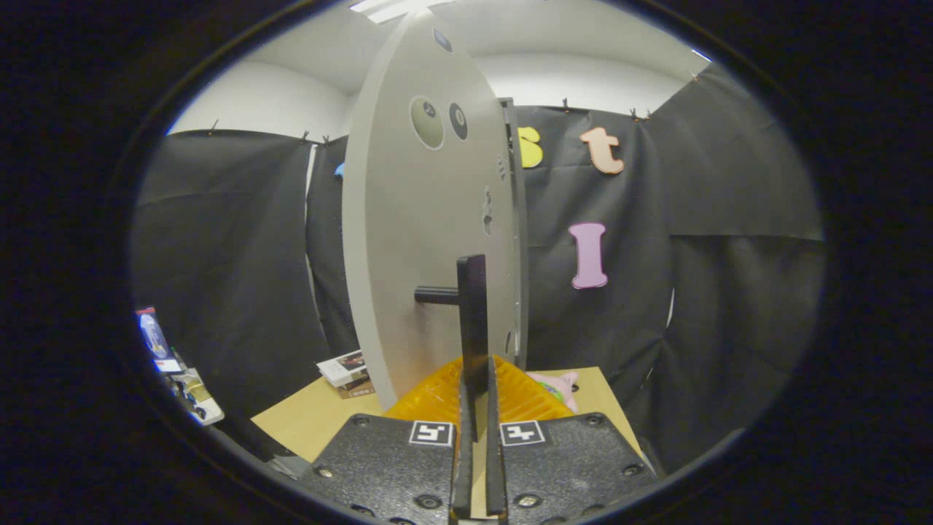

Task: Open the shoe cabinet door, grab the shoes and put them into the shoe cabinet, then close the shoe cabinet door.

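Gripper (475,408) at the pale grey shoe cabinet door (426,240), which stands ajar and is seen nearly edge-on, rising tall just ahead of the fingers. Jaws nearly closed — both fingers press on the flat black bar handle (472,321), which runs upright from between them. A short black round post (436,295) ties the handle to the door face on its left side. Two round dark fittings (441,120) sit high on the door face; a metal hinge piece (487,213) shows near the door's far edge.

Below the door, on the light wooden table (310,419): a yellow-orange ribbed plastic piece (521,397) just beyond the fingertips, and a pink soft toy (557,385) to its right. A small stack of printed booklets (344,370) lies on the table's far left corner. Shoes — cannot tell where.
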A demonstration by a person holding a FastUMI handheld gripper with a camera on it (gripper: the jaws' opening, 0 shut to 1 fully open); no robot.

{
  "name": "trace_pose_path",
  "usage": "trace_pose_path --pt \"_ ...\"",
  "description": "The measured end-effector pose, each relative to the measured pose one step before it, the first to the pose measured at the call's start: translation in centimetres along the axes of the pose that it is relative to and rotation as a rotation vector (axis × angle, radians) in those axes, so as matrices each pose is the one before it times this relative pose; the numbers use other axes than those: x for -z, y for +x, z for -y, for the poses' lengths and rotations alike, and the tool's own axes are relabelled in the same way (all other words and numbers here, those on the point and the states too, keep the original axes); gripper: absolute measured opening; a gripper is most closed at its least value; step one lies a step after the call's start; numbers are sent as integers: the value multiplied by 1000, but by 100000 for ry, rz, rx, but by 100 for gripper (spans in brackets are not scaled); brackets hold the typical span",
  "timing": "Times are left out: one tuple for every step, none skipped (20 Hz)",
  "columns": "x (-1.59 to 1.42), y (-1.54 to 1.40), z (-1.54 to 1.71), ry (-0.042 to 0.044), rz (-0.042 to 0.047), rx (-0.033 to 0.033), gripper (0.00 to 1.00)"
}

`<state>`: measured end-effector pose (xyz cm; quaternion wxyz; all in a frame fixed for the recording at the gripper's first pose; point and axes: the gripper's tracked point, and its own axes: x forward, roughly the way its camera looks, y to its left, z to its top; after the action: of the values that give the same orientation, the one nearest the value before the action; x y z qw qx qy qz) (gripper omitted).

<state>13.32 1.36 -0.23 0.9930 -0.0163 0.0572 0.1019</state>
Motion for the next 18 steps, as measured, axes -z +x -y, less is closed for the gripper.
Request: trace_pose_path --pt "-61 44 554 -46 515 2288 8" --pt "-84 -53 797 -512 734 2723 8" --pt "-228 22 883 -346 1207 2825 7" --pt "-268 -52 940 -1350 1184 2664 7" --pt "183 262 133 890 -277 -1766 4" --pt "8 71 -438 1767 -57 -2572 4" --pt "-55 -79 -585 979 333 -1063 4" --pt "65 257 -191 911 489 -418 4" --pt "-76 1 -242 186 690 -414 4" --pt "-48 110 272 -971 259 -16 4" --pt "-39 -76 367 -1991 263 1042 4" --pt "-83 -147 947 -3225 930 2524 5" --pt "-121 136 551 -1951 1091 221 6" --pt "110 -262 373 1311 228 1326 9" --pt "26 -229 -98 1762 614 2429 21" --pt "4 -333 -95 1230 953 1249 33" --pt "285 -21 195 430 516 1683 45" --pt "123 -153 163 81 332 2075 58"
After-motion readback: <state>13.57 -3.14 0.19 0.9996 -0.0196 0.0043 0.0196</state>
